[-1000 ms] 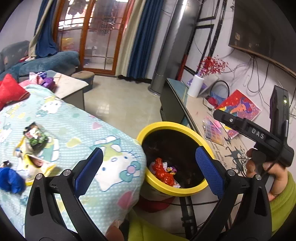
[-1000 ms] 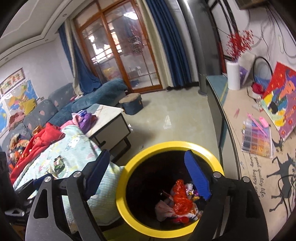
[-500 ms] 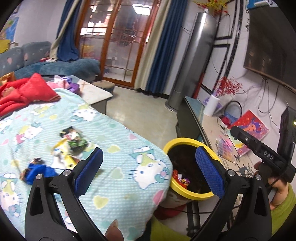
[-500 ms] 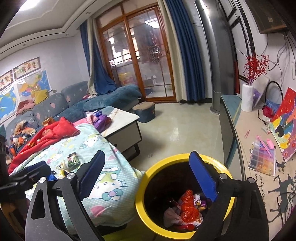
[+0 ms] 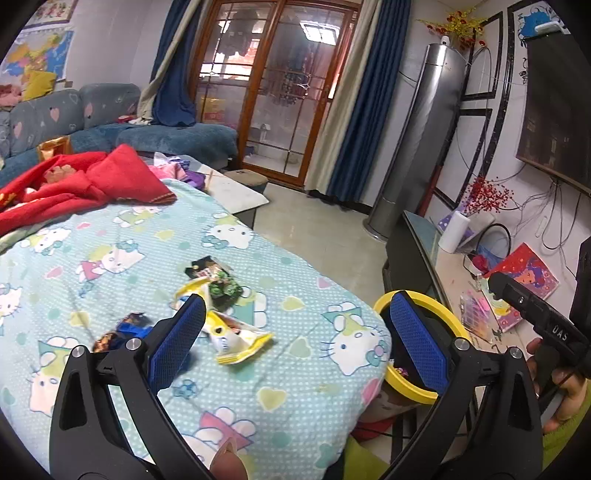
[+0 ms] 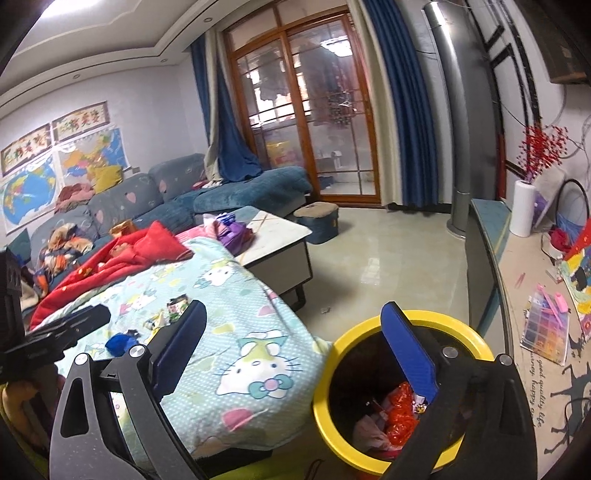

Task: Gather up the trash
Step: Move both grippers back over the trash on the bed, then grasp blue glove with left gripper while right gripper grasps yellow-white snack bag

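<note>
Both tools empty: left gripper (image 5: 295,332) spread wide; right gripper (image 6: 295,347) has just been opening, nothing between its ribbed blue pads. Crinkled foil wrappers (image 5: 221,310) lie on the soft cartoon-print blanket (image 5: 110,251). Round yellow-rimmed bin (image 6: 369,332) holds crumpled red trash (image 6: 400,410).

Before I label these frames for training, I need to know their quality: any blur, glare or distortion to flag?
Left wrist view: sharp, wrappers on the blanket readable; strong fisheye bend, dark corners. Right wrist view: also sharp; ceiling light blown out at top left, soft sheen on the floor, inside of the bin dim but its red trash visible.
</note>
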Available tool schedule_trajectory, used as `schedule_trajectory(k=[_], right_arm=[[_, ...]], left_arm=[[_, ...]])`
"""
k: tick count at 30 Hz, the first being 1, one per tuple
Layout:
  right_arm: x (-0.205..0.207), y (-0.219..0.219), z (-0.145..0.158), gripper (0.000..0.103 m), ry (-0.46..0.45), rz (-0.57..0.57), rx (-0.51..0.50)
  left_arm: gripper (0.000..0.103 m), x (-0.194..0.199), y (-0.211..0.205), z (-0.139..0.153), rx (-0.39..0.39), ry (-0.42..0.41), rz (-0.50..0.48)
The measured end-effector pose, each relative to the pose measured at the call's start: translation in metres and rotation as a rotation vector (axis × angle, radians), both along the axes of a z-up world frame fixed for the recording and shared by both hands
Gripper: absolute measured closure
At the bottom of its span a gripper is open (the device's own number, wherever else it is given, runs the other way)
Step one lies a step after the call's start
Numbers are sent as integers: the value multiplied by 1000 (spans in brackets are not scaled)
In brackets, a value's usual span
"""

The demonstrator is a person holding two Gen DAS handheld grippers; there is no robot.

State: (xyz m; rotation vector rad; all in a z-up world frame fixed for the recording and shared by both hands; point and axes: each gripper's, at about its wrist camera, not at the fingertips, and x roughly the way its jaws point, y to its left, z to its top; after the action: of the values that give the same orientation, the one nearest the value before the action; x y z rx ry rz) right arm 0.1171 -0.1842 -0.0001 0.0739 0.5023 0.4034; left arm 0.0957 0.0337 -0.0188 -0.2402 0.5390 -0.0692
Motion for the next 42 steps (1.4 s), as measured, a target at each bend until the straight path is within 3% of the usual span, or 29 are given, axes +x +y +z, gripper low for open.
schedule_trajectory(k=[11, 29, 31, 36, 42], right_arm=[[3, 51, -4, 10, 26, 141, -26], [24, 130, -28, 10, 133, 308, -91], [26, 137, -33, 10, 144, 320, -104], [34, 149, -44, 10, 183, 342, -111], [44, 164, -60, 13, 218, 363, -142]], left_arm=[[11, -13, 32, -6, 45, 26, 85], [11, -27, 94, -23, -13, 116, 192], [17, -26, 99, -27, -21, 122, 199], [46, -22, 104, -36, -22, 158, 179], [60, -14, 106, -47, -13, 196, 141]])
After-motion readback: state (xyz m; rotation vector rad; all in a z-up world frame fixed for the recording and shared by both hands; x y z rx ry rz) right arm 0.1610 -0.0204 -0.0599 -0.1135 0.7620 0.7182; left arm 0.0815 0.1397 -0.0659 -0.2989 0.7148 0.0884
